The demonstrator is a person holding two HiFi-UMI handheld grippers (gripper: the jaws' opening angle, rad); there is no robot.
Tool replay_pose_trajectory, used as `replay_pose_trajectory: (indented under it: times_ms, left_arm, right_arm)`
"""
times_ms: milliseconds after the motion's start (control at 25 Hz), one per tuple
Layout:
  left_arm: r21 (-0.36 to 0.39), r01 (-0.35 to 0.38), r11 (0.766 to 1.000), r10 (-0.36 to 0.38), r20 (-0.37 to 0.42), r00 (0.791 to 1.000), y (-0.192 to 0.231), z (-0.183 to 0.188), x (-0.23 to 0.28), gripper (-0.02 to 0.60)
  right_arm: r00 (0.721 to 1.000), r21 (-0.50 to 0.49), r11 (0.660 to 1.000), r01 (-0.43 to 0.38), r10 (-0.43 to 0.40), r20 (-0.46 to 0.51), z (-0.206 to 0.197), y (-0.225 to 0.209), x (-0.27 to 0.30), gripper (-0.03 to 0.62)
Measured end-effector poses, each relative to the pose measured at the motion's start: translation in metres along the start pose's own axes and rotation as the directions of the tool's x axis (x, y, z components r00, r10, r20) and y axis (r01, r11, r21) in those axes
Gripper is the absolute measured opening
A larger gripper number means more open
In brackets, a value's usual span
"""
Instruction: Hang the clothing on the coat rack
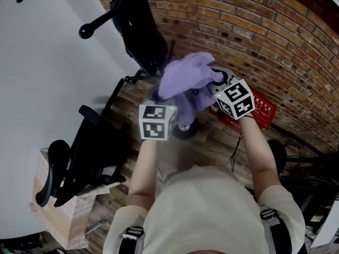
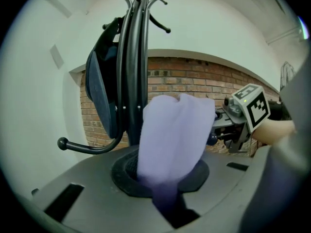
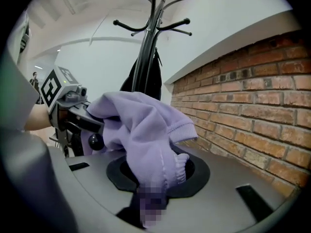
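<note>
A lilac sweatshirt (image 1: 185, 77) hangs bunched between my two grippers, just in front of the black coat rack (image 1: 139, 30). My left gripper (image 1: 168, 100) is shut on one fold of it; in the left gripper view the cloth (image 2: 172, 140) rises out of the jaws (image 2: 167, 203). My right gripper (image 1: 213, 82) is shut on a ribbed edge, and the fabric (image 3: 141, 125) drapes over its jaws (image 3: 150, 203). The rack's pole (image 2: 138, 57) stands close behind the cloth, with a dark garment (image 2: 102, 96) hanging on it. Its upper hooks (image 3: 155, 25) are bare.
A brick wall (image 3: 243, 106) runs along the right. A low hook with a ball tip (image 2: 62, 143) juts left from the rack. A black office chair (image 1: 79, 157), a cardboard box (image 1: 58, 205) and a red crate (image 1: 257, 110) stand on the wooden floor around the rack's base (image 1: 185, 130).
</note>
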State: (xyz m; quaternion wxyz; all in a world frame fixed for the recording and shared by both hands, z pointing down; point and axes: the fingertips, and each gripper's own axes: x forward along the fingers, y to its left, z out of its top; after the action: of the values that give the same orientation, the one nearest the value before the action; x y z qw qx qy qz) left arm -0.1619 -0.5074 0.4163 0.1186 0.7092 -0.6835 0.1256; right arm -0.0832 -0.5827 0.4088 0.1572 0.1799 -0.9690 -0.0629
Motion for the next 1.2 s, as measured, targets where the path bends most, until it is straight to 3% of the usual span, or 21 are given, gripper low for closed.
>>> replay_pose_trajectory:
  times_ms: [320, 520, 1200]
  left_arm:
    - [0.032, -0.043, 0.999, 0.045, -0.049, 0.998, 0.004, -0.019, 0.005, 0.054]
    - [0.028, -0.045, 0.999, 0.046, -0.041, 0.998, 0.003, -0.026, 0.010, 0.055]
    - [-0.144, 0.000, 0.990, 0.002, 0.012, 1.000, -0.013, -0.045, 0.024, 0.055]
  right_arm:
    - [0.997, 0.054, 0.997, -0.060, 0.063, -0.049, -0.029, 0.006, 0.025, 0.094]
    - [0.993, 0.134, 0.986, -0.103, 0.109, -0.045, -0.046, 0.016, 0.034, 0.094]
    - [0.991, 0.244, 0.961, -0.129, 0.131, 0.008, -0.076, 0.065, 0.041, 0.101]
